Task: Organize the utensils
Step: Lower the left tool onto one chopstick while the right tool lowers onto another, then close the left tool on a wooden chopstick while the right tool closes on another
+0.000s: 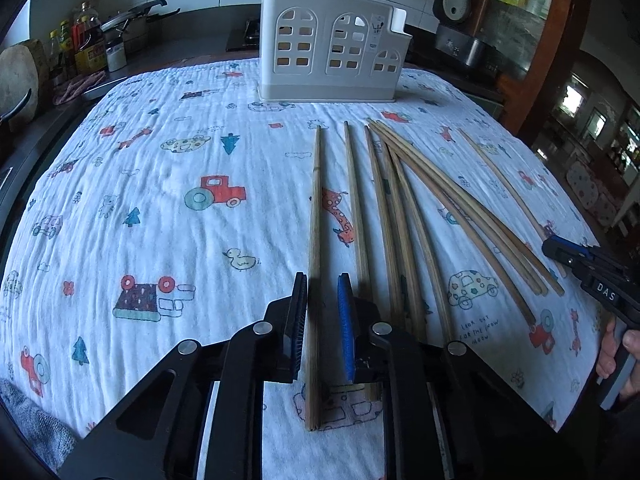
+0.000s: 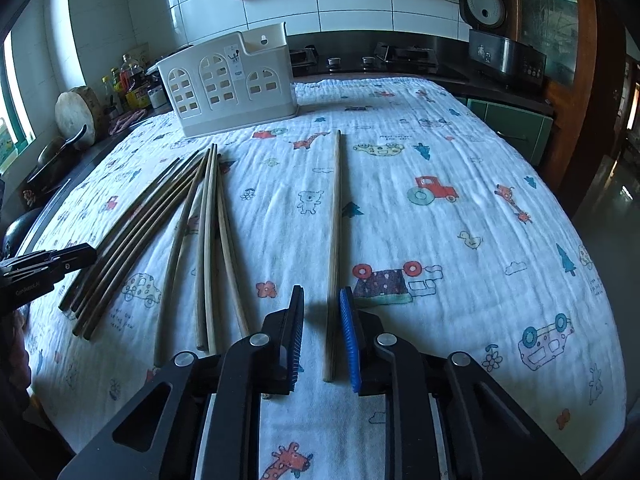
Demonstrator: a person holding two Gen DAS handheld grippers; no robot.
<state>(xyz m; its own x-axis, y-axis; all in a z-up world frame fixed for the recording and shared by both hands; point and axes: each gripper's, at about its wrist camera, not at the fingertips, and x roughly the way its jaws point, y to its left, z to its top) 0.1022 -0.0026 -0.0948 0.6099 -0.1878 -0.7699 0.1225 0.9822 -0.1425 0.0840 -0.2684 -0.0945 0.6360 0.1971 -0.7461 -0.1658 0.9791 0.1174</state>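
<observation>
Several wooden chopsticks [image 1: 400,208] lie fanned on the printed cloth [image 1: 160,208], with the white utensil holder [image 1: 328,44] upright behind them. My left gripper [image 1: 322,280] straddles the leftmost chopstick [image 1: 316,208]. That stick touches the black left pad, a gap shows at the blue pad, and the jaws stand narrowly open. My right gripper [image 2: 321,292] straddles the lone rightmost chopstick [image 2: 336,208], which lies against the blue pad with a gap on the other side. The right gripper [image 1: 556,248] also shows at the left wrist view's edge. The left gripper [image 2: 86,254] shows beside the chopstick pile [image 2: 200,240].
Oil bottles [image 1: 86,46], a pot [image 1: 132,24] and a round wooden board [image 2: 78,114] crowd the counter left of the cloth. A rice cooker [image 2: 496,36] and a stove [image 2: 384,60] stand behind. The holder [image 2: 228,84] sits at the cloth's far edge.
</observation>
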